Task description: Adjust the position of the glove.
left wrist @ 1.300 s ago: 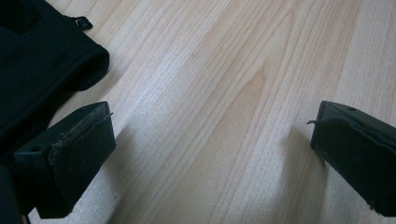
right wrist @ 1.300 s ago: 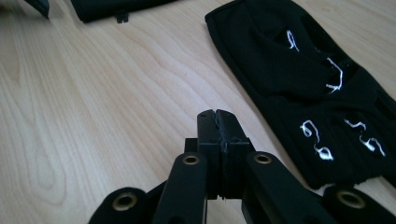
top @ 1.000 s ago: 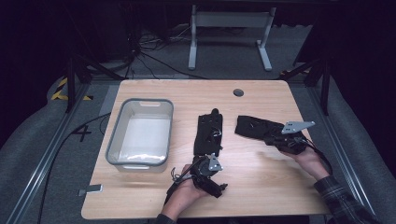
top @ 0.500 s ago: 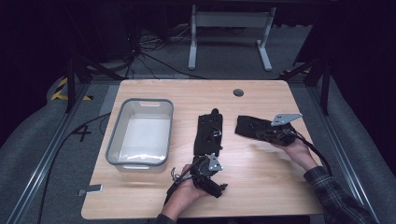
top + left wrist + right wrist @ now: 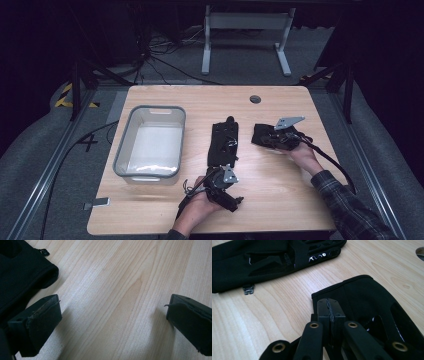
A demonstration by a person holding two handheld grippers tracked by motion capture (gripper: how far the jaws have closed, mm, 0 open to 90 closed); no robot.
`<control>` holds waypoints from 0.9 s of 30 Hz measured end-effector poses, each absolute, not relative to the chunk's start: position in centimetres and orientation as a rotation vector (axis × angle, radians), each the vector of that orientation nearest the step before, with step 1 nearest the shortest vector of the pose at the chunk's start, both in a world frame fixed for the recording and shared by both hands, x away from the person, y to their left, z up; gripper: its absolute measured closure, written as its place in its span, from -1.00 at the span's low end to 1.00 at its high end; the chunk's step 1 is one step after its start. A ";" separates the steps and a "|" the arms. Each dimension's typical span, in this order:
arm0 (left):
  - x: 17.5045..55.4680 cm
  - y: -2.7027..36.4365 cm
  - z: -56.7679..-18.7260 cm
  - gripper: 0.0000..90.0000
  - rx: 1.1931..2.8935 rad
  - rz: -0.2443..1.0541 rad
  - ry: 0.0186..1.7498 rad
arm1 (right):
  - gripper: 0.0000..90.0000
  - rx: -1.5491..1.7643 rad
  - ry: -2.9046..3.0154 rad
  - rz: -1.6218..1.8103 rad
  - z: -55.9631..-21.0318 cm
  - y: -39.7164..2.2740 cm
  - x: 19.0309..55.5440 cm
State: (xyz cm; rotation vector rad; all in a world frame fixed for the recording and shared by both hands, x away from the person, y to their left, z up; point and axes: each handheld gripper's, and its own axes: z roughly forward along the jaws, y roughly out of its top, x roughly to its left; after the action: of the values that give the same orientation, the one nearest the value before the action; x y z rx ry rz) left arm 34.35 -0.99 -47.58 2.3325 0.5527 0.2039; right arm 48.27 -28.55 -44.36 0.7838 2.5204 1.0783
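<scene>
Two black fabric gloves lie mid-frame beside the empty grey plastic bin, none binned yet; right gripper pinches the right-hand glove, left gripper gapes wide.

Two black gloves, grey-rimmed clear bin, pale wood-grain table, plaid sleeve.

Under my jaws lies the pale, matt, grained wooden table. My left gripper's black pads look rough and frayed. At ten o'clock, the black cloth glove shows glossy printed marks; the grey-rimmed translucent plastic tub looks smooth.
</scene>
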 end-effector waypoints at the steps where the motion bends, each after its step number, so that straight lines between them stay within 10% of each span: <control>1: 34.4 -1.0 -47.6 -1.00 2.333 0.204 0.552 | 1.00 0.782 2.523 1.081 -44.4 -28.4 48.4; 27: 34.3 -1.0 -47.6 -1.00 2.332 0.204 0.553 | 1.00 0.770 2.584 1.054 -45.5 -27.5 48.7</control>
State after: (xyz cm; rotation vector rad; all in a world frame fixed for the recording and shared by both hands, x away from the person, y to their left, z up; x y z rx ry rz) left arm 34.35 -0.99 -47.58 2.3323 0.5529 0.2042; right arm 48.71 -27.51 -45.47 0.7695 2.5840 1.0536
